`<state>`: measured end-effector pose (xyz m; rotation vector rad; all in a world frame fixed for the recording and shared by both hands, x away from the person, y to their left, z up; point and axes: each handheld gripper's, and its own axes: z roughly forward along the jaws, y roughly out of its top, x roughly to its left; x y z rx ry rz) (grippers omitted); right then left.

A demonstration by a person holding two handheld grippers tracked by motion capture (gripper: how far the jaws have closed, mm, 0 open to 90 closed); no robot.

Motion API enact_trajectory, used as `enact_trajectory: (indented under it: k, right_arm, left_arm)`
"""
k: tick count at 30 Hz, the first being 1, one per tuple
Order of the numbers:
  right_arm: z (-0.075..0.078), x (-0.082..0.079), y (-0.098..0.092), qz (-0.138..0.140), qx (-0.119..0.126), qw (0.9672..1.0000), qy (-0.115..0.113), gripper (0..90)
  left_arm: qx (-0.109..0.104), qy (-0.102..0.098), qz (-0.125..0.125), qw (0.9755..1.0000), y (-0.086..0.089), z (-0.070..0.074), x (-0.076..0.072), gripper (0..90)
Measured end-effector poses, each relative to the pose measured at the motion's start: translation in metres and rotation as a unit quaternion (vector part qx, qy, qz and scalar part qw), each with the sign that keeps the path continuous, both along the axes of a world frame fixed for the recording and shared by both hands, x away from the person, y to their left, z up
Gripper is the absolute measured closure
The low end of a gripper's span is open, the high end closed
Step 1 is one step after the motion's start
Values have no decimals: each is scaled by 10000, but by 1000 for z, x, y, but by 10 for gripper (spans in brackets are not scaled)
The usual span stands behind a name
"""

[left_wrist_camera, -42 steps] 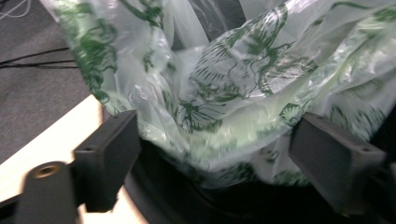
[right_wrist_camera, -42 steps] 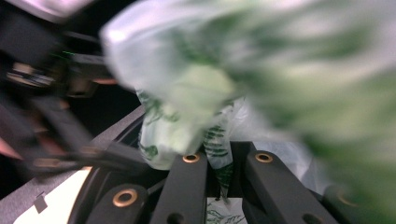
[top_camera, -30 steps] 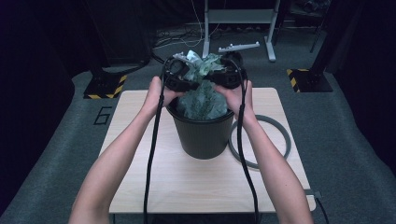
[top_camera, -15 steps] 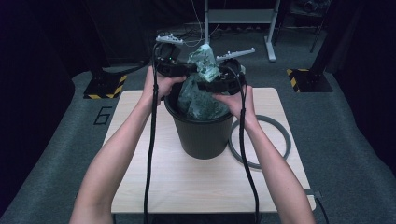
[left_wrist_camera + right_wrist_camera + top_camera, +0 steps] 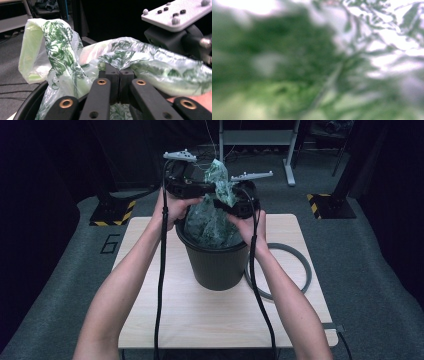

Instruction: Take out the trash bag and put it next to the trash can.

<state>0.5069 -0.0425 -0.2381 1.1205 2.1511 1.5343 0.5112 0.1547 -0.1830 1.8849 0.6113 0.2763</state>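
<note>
On the wooden table (image 5: pixel 200 315), a grey ring (image 5: pixel 300 270) flanks the bin (image 5: pixel 215 265); both grippers' fingers pinch the bag (image 5: pixel 212 215).

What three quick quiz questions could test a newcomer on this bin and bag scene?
1. True or false: the bag rises out of the black bin.
2. What lies flat on the table beside the bin? A) a grey ring B) a lid C) a cup
3. What do the left gripper jaws pinch?

Key: 1 true. 2 A, the grey ring. 3 A fold of the bag.
</note>
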Motion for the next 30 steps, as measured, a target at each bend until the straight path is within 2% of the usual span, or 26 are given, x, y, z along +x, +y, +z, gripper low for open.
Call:
enact_trajectory:
  k: [3,5,8,10,16,20,21,23,27,30]
  right_arm:
    - [1,0,-5,-98,37,9999,10,897]
    - [1,1,-9,-160,47,9999,37,897]
    - [0,2,-14,-213,68,9997,80,897]
    - [-1,2,-17,-222,45,9997,75,897]
    - [-2,1,-19,-269,-6,9996,105,897]
    - [-5,5,-22,-353,33,9992,184,896]
    - [-5,6,-22,-353,69,9992,190,896]
    - [-6,6,-23,-342,144,9991,205,896]
    - [-3,4,-23,-301,155,9993,158,896]
    - [1,0,-22,-218,207,9995,90,896]
  left_arm:
    - [81,23,112,9999,7,-3,1,558]
    - [133,-10,243,9996,13,-5,1,454]
    - [182,59,367,9991,21,-7,3,350]
    - [294,56,441,9986,27,-9,3,279]
    - [196,138,544,9982,46,-14,5,244]
    - [451,172,584,9971,48,-19,4,237]
    - [472,231,553,9971,48,-21,5,234]
    - [534,225,558,9968,50,-28,5,229]
    - [600,398,544,9959,53,-43,11,224]
    - [789,604,449,9940,49,-56,18,220]
